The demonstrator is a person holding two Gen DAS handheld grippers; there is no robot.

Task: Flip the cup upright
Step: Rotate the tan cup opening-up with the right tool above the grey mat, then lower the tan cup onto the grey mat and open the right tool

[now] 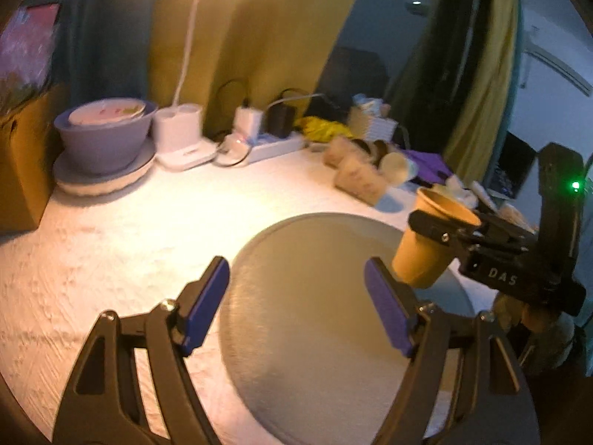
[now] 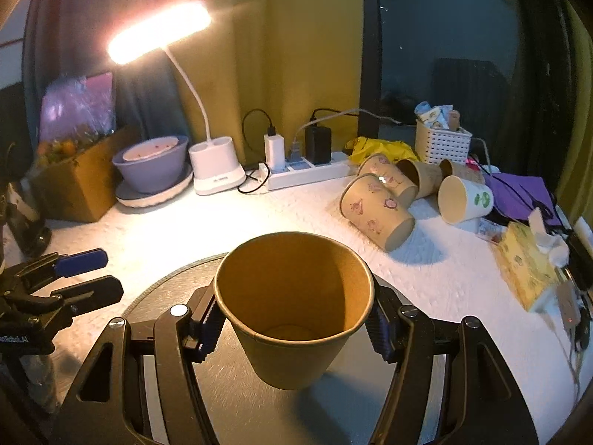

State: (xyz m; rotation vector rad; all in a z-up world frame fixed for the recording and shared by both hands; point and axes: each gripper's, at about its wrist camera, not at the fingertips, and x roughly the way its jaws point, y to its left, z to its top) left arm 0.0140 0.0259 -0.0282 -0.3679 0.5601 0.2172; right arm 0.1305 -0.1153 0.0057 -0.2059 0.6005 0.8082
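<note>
White desk, lamp-lit, bearing round grey plate. Above plate: right tongs clamping brown paper cup, mouth up; left tongs wide apart, holding nothing.

Cup in my right gripper, over the mat

My right gripper holds the brown paper cup mouth-up above the round grey mat on the white counter, with my left gripper to its left. Behind the mat, a white desk lamp stands between a purple bowl on its left and a white power strip on its right. A cluster of tipped paper cups lies further right.
</note>
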